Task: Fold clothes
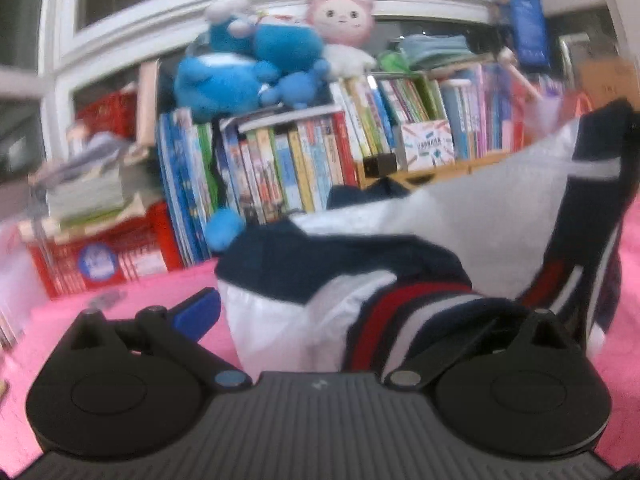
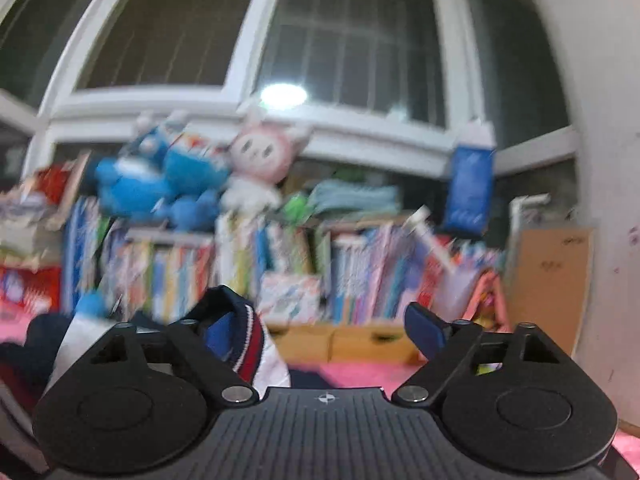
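Two views, each blurred. Left wrist: the left tongs [image 1: 344, 312] stand spread, the navy, white and red garment [image 1: 400, 276] bunched between them on the pink surface [image 1: 160, 292]; its cloth hides the right finger, so a grip cannot be told. Books [image 1: 304, 160] and plush toys [image 1: 256, 64] stand behind. Right wrist: the right tongs [image 2: 324, 328] stand apart with nothing pinched; the garment's striped hem [image 2: 250, 340] drapes over the left finger [image 2: 218, 328], and only here dark windows [image 2: 344, 36] fill the top.
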Action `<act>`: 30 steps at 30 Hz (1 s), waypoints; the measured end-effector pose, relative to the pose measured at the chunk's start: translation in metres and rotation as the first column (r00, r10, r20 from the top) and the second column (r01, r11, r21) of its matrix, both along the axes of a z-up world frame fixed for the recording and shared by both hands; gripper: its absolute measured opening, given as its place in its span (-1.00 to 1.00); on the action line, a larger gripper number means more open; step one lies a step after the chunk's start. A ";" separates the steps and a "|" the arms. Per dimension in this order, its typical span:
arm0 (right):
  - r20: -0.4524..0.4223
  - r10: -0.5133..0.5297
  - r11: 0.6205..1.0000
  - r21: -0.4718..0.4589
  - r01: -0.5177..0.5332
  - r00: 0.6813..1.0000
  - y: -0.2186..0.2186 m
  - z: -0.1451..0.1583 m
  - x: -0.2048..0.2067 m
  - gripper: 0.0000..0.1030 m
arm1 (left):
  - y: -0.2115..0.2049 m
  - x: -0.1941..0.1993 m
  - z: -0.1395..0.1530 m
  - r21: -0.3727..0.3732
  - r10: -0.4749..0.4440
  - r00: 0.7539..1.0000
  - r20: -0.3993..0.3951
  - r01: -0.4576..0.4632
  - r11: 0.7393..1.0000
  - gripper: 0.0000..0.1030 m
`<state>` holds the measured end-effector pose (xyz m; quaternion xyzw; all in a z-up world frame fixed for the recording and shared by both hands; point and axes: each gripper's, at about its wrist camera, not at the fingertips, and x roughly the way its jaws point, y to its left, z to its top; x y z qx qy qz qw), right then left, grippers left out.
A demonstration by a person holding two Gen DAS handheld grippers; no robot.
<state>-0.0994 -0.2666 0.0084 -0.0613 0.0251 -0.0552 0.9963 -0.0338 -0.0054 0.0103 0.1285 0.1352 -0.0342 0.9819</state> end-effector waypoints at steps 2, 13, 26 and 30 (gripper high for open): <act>-0.047 -0.001 1.000 -0.014 0.000 0.999 0.001 -0.003 0.004 0.43 | 0.015 0.003 0.008 -0.033 0.073 0.996 0.041 -0.072 0.997 1.00; -0.363 0.097 0.991 -0.047 -0.122 0.927 0.016 -0.063 0.025 0.30 | 0.101 -0.013 0.013 -0.121 0.298 0.954 -0.001 -0.296 0.947 1.00; -0.219 0.193 0.974 -0.075 -0.213 0.956 0.038 -0.006 0.019 -0.42 | 0.021 -0.030 -0.017 0.187 -0.084 0.996 -0.016 0.086 0.979 1.00; -0.176 0.183 0.969 -0.132 -0.208 0.967 0.035 0.014 0.016 -0.47 | 0.004 -0.021 -0.016 0.211 -0.115 0.993 0.011 0.110 0.971 1.00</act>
